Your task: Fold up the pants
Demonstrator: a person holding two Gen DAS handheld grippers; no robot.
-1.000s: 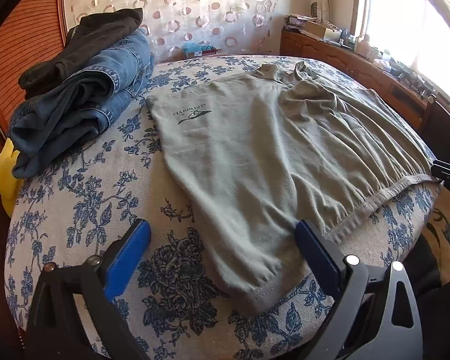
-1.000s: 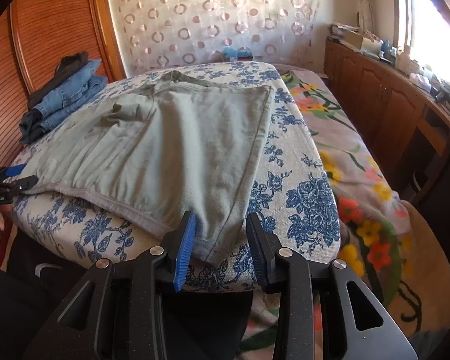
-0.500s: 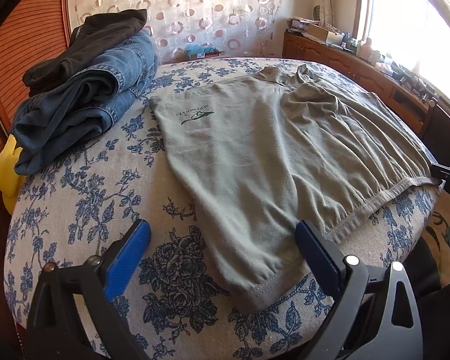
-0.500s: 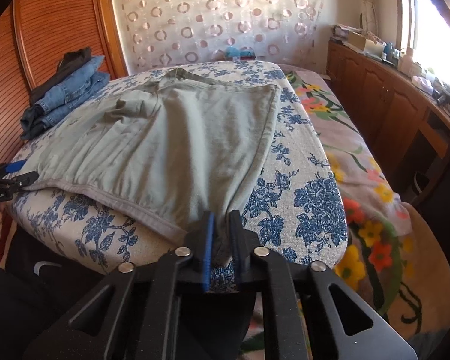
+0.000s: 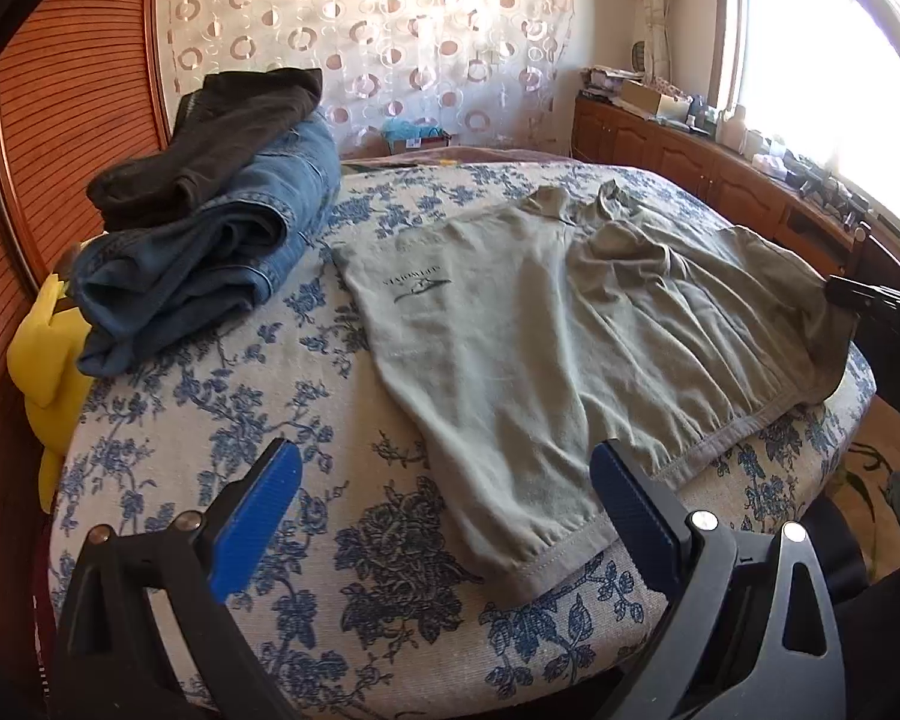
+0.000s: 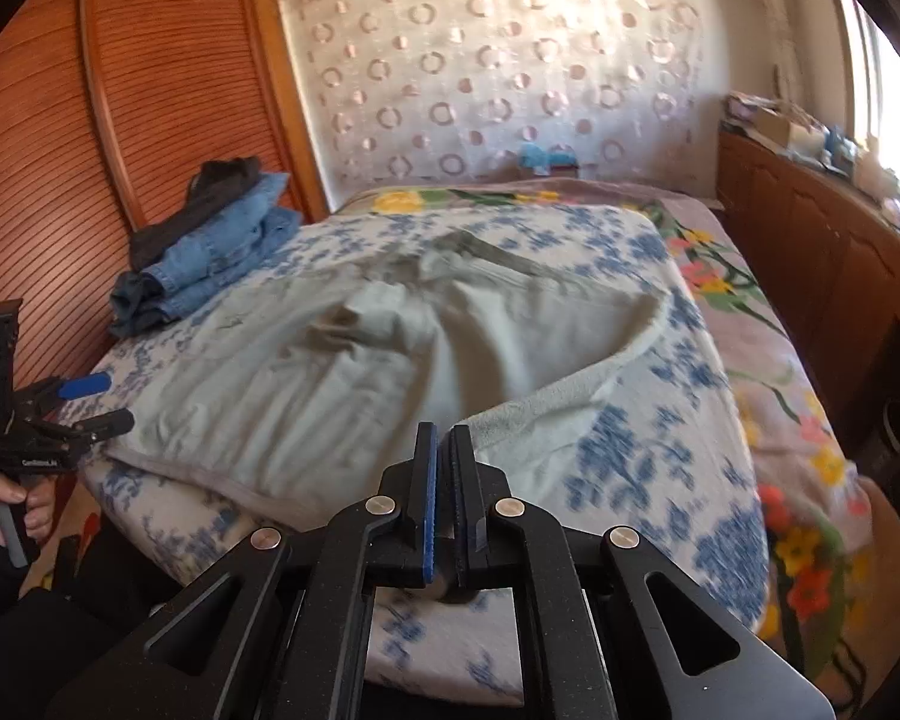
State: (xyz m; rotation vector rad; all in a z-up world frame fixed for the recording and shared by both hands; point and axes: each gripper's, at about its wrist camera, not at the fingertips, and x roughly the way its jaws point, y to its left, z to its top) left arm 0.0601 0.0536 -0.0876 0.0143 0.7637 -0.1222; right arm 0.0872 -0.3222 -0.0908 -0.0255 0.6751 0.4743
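From the left wrist, the left gripper (image 5: 444,504) has its blue-padded fingers (image 5: 255,516) wide apart with nothing pinched; the blue-flowered cushion (image 5: 210,396) shows between them and the near hem corner of the grey-green pants (image 5: 540,360) lies just inside the right-hand finger. The pants spread flat ahead of the fingers, their far side lifted toward the right gripper (image 5: 840,291), which shows at the right edge. Ahead and left of the fingers, folded jeans (image 5: 210,252) sit on the cushion with a black garment (image 5: 210,138) on top, and something yellow (image 5: 48,360) hangs beside them. From the right wrist, blurred, the right gripper (image 6: 444,456) has its fingers pressed together on a corner of the pants (image 6: 330,372), whose edge is raised and curls back from the fingertips; the rest lies ahead and left on the cushion (image 6: 630,456). Far left of the fingers, a hand (image 6: 12,498) holds the left gripper (image 6: 96,402), fingers parted, at the pants' other end
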